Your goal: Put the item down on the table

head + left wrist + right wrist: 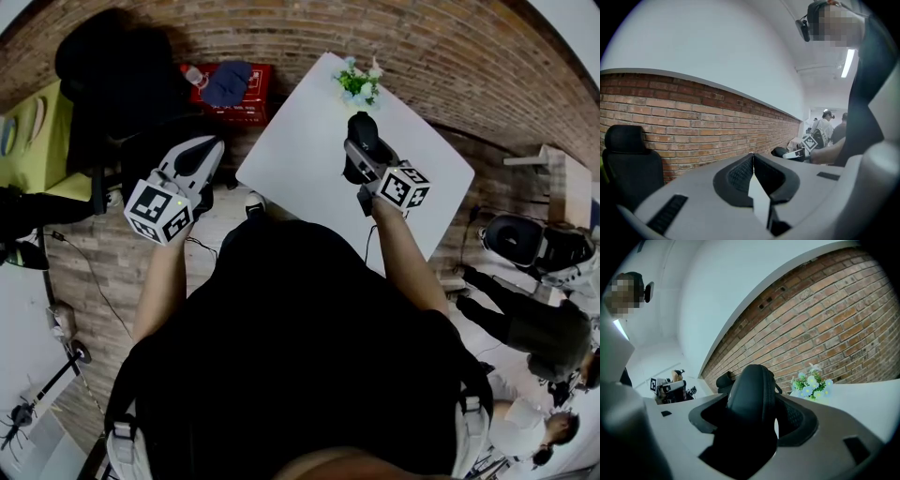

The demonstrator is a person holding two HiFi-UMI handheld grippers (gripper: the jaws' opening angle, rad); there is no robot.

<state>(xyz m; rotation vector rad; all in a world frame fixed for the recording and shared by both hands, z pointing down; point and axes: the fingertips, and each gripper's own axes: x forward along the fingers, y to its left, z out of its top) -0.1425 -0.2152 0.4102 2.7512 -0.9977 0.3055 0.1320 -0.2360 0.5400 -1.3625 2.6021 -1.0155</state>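
A black, rounded zip case (751, 390) stands upright between the jaws of my right gripper (754, 414), which is shut on it. In the head view that gripper (361, 155) holds the case (362, 129) above the white table (300, 159), just short of a small pot of blue and white flowers (358, 82). The flowers (811, 386) show to the case's right. My left gripper (192, 161) hangs over the wooden floor left of the table; its pads (740, 173) meet with nothing between them. From the left gripper view, the case (779, 151) shows far off.
A black office chair (112, 84) stands at the back left by the brick wall (693, 117). A red crate (246, 94) with a blue cap on it lies left of the table. People (534, 328) are seated at the right. A tripod (37, 394) stands at the bottom left.
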